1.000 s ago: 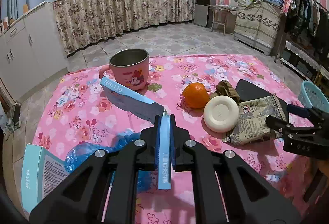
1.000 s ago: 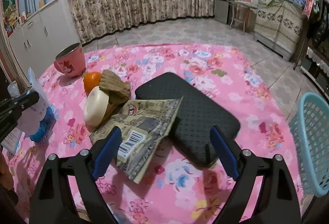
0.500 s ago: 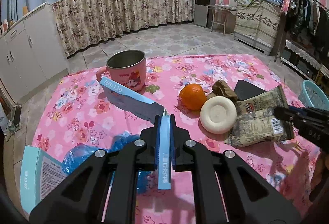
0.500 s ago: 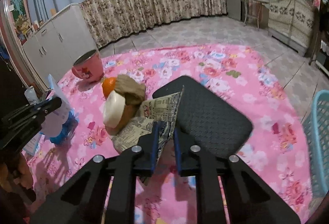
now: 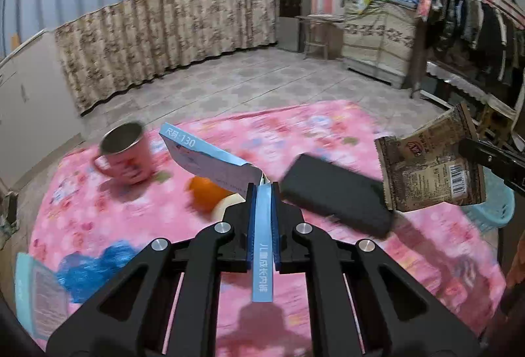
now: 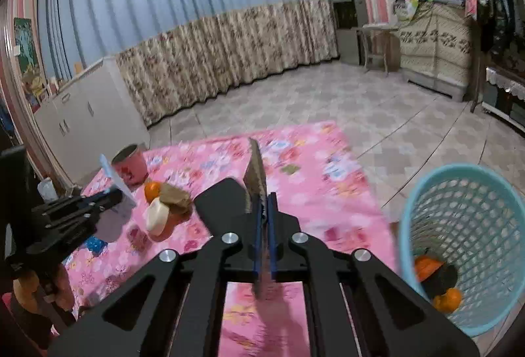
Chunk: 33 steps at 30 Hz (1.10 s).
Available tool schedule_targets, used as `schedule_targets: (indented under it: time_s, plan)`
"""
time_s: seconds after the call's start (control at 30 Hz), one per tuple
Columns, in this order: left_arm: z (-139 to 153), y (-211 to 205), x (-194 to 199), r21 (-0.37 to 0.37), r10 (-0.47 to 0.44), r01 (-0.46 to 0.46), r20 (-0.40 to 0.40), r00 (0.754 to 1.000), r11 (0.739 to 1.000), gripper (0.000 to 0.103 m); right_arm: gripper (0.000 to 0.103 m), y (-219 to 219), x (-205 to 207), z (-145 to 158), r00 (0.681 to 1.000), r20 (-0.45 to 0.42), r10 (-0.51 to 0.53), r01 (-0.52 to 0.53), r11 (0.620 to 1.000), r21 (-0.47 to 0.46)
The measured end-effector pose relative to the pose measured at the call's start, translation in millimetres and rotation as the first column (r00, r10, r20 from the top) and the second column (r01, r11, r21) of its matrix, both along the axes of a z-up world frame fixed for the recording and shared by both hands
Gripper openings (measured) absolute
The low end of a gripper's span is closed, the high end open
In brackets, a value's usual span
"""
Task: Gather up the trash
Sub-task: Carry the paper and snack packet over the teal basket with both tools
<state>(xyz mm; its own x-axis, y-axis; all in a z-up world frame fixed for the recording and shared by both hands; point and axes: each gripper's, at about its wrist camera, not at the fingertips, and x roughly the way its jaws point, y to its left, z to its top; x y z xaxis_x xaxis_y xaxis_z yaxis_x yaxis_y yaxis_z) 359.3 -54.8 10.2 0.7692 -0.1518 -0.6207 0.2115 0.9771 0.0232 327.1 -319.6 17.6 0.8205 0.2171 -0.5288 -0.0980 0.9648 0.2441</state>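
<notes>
Right gripper [image 6: 265, 206] clamps a brown printed snack wrapper [image 5: 430, 166] at frame centre; left gripper [image 5: 262, 193] pinches a light-blue cardboard package [image 5: 210, 160].

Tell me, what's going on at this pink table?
A person is clearing trash with two handheld grippers. The left gripper is shut on a blue-and-white paper box. The right gripper has pinched a snack wrapper and holds it above the table, near the blue basket.

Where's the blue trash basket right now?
In the right wrist view, the blue basket stands on the floor at lower right, beside the pink table's right edge, oranges inside.
</notes>
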Motion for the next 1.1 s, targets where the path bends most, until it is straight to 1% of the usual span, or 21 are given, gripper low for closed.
schedule_targets:
  time_s: [0.13, 0.33, 0.37, 0.53, 0.67, 0.8, 0.93, 1.03, 1.1]
  plan:
    - [3, -43, 1, -0.01, -0.052, 0.052, 0.001, 0.999, 0.999, 0.007, 0.003, -33, -11, 7, 0.999, 0.027, -0.044, 0.043, 0.999, 0.025]
    - [3, -107, 0, -0.007, -0.142, 0.142, 0.006, 0.99, 0.99, 0.007, 0.003, -94, -29, 10, 0.985, 0.043, -0.165, 0.163, 0.986, 0.038]
    - [3, -118, 0, -0.006, -0.159, 0.159, 0.008, 0.987, 0.987, 0.007, 0.003, -109, -32, 10, 0.979, 0.043, -0.2, 0.199, 0.979, 0.037]
    - [1, -170, -1, -0.011, -0.226, 0.226, 0.015, 0.974, 0.974, 0.007, 0.003, -159, -39, 3, 0.945, 0.026, -0.327, 0.326, 0.945, 0.014]
    - [-4, -213, -2, -0.011, -0.284, 0.284, 0.015, 0.959, 0.959, 0.007, 0.003, -202, -43, -11, 0.908, -0.013, -0.419, 0.419, 0.908, 0.003]
    - [-10, -246, 0, -0.028, -0.328, 0.328, 0.004, 0.945, 0.944, 0.007, 0.004, -225, -42, -24, 0.885, -0.045, -0.464, 0.464, 0.886, 0.005]
    - [-18, -273, 1, -0.045, -0.36, 0.36, -0.012, 0.933, 0.932, 0.007, 0.003, -237, -40, -31, 0.869, -0.063, -0.491, 0.49, 0.871, -0.026]
    - [-22, -290, 1, -0.038, -0.378, 0.377, -0.016, 0.926, 0.925, 0.007, 0.003, -243, -42, -36, 0.86, -0.075, -0.505, 0.502, 0.863, -0.047]
    - [-24, -298, -1, -0.036, -0.389, 0.389, -0.014, 0.921, 0.921, 0.007, 0.003, -246, -42, -38, 0.853, -0.08, -0.516, 0.511, 0.856, -0.078]
